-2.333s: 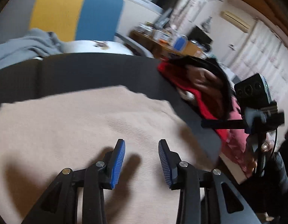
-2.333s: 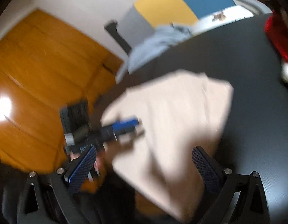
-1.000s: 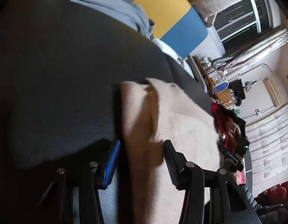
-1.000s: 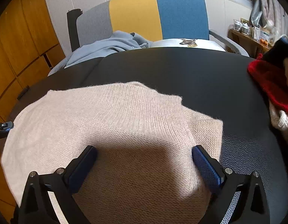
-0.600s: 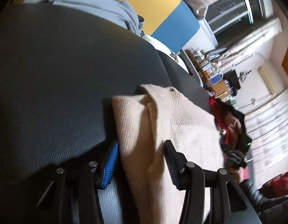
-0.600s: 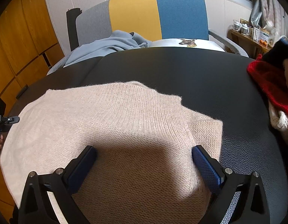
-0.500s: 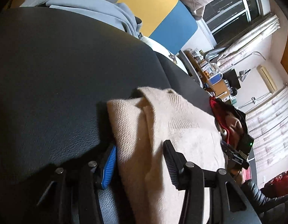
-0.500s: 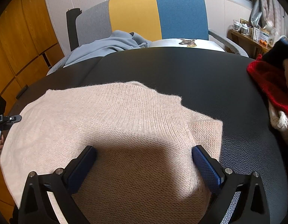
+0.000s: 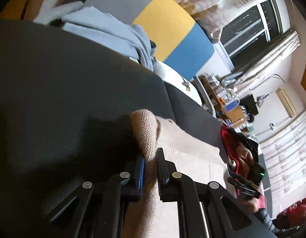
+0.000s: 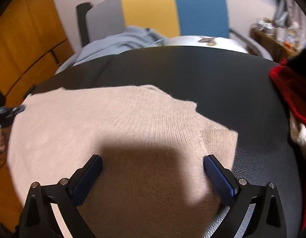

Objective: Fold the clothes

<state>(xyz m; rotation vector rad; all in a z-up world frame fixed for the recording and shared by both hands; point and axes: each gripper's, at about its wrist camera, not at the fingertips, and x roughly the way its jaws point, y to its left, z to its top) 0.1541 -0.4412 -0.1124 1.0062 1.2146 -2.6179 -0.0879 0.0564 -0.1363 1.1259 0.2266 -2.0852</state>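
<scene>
The beige sweater (image 10: 121, 130) lay spread on the black bench (image 10: 202, 73), reaching from the bench's left edge toward the middle. The left hand-held gripper (image 9: 150, 162) was clamped on the sweater's edge, a fold of knit bunched up between its narrowed fingers (image 9: 141, 169) and lifted a little off the bench. The right hand-held gripper (image 10: 153, 170) stood wide open over the near part of the sweater, its blue pads (image 10: 218, 175) well apart with the cloth between them and not pinched. At the bench's right side lay a red garment (image 10: 286, 87). Behind the bench stood a chair (image 10: 172, 10) with grey, yellow and blue panels, and a pale blue garment (image 10: 121, 41) was draped over its seat.
</scene>
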